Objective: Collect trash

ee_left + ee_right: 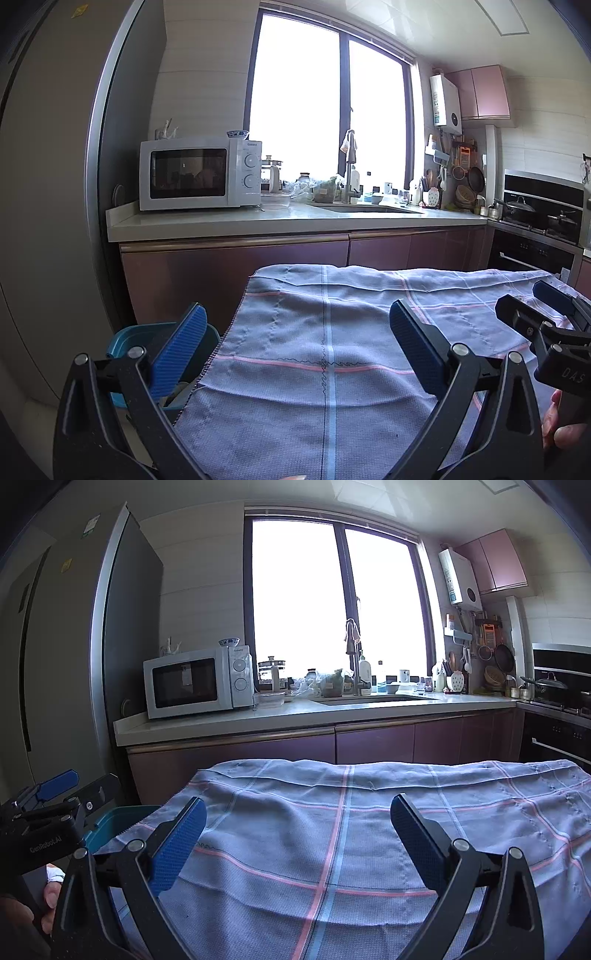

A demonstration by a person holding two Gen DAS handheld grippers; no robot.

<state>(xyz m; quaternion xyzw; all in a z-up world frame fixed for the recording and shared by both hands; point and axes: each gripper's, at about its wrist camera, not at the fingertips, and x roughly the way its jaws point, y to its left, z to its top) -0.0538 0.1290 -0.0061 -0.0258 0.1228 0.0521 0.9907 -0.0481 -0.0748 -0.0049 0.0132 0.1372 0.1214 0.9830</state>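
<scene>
both grippers gape empty over the checked cloth [332, 350], teal bin [125, 339] beside.

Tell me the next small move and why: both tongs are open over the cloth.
Probably pan the left tongs left and down toward the blue bin. No trash shows on the cloth, both tongs are empty, and the bin's inside is mostly hidden, so check there first.

two grippers, left gripper [297, 341] and right gripper [298, 832], one checked cloth [332, 350], one teal bin [125, 339], one microwave [199, 173]
</scene>
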